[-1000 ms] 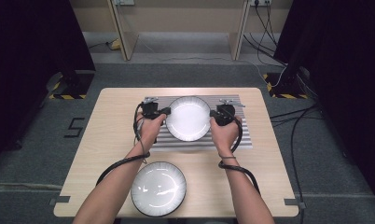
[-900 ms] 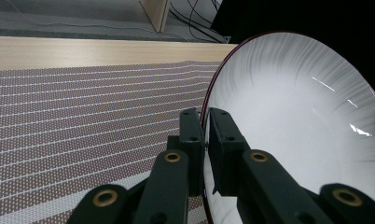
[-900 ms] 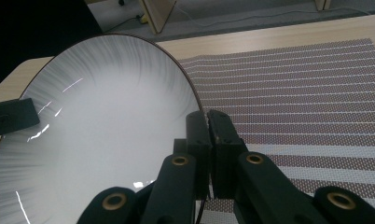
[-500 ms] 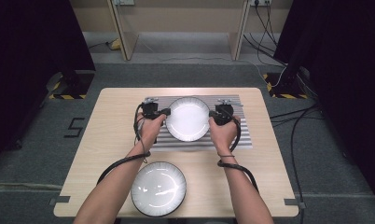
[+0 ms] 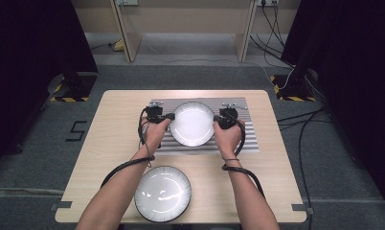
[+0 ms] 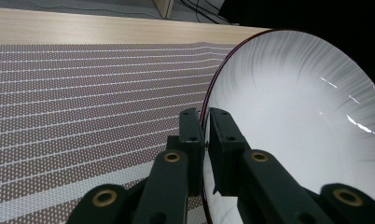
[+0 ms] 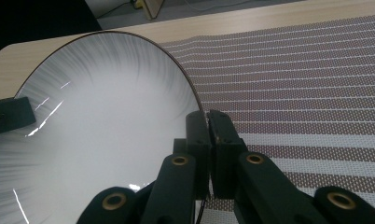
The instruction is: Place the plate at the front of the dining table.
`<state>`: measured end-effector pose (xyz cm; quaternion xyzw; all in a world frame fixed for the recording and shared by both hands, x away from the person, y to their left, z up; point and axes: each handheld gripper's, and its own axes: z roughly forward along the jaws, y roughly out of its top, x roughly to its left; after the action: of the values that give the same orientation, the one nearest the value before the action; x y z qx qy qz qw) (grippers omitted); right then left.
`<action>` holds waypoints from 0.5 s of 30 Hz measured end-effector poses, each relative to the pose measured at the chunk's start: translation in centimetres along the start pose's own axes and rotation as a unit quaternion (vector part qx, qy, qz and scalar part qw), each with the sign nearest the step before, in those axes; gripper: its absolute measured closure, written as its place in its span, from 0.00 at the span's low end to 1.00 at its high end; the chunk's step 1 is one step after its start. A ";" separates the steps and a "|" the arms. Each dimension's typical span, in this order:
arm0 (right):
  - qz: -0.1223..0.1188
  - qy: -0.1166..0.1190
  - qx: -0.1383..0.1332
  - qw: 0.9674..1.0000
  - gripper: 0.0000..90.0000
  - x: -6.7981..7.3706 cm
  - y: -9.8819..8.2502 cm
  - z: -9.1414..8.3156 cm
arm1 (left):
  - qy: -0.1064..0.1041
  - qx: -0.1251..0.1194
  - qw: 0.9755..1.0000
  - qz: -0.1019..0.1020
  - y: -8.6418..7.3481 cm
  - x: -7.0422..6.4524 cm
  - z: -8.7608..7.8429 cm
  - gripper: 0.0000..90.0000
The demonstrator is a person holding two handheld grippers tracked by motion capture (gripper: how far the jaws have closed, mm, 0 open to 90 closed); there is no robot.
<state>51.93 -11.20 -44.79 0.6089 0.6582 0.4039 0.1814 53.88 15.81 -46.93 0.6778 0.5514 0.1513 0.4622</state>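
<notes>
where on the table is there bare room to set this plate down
Bare wood lies left of the striped grey placemat, right of it, and right of the second white ribbed plate at the near edge. The mat's middle is crowded: both grippers clamp the white dark-rimmed plate there.

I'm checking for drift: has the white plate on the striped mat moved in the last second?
No. The white plate sits at the same spot on the striped mat, both grippers clamped on its rim.
</notes>
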 end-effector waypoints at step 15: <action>0.006 -0.001 0.017 1.000 0.98 -0.1 -0.9 1.0 | 0.007 0.016 1.000 0.002 -0.7 0.5 0.7 0.93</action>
<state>52.14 -10.95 -46.09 0.6158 0.6617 0.3930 0.1690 54.09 15.91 -48.01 0.6852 0.5558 0.1479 0.4468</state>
